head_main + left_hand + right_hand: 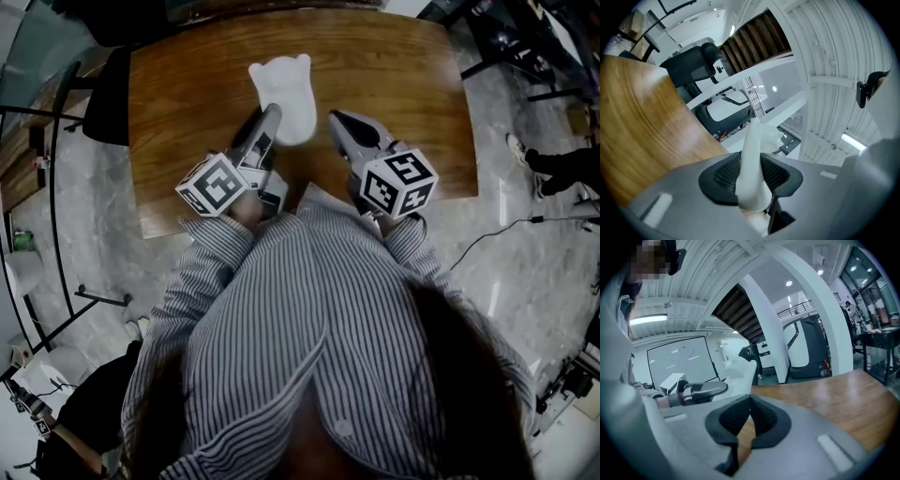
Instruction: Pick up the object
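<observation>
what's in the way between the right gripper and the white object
Nothing visible: only bare wooden table lies between the right gripper and the white object. The fingers of the left gripper already pinch its near edge.

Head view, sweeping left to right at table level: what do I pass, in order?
Black chair → left marker cube → white object → right marker cube → a bystander's shoe on the floor.
</observation>
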The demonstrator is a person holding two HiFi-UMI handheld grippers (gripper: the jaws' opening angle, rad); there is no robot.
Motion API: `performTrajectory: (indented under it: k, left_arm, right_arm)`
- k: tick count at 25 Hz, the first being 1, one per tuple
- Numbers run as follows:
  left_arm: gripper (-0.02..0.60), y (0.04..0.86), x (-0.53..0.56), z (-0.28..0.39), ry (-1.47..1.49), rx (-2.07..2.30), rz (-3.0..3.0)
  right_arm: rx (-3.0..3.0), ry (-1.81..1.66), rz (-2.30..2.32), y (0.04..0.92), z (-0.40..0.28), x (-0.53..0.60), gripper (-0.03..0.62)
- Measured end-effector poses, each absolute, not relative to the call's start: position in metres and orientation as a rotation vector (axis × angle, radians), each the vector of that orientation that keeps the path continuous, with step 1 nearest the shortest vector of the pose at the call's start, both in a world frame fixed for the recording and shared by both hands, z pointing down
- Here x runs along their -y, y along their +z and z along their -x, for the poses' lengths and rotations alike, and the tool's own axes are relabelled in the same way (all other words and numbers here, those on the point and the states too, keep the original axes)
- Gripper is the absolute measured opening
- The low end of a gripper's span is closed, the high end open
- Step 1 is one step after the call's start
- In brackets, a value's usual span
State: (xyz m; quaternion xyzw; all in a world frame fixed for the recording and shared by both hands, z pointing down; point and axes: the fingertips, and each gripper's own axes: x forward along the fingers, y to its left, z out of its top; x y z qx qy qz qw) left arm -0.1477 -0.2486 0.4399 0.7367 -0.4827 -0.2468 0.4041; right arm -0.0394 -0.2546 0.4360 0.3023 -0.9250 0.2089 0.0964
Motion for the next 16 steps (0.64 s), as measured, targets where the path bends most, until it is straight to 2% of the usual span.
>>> performTrajectory:
  k: [16]
  left_arm:
    - [0.132,0.4400,0.2439,0.1448,-0.629,1.201,-1.857]
  right_arm:
    - [2.698,0.626,-0.922,0.4426,0.0331,0.2540,0.002]
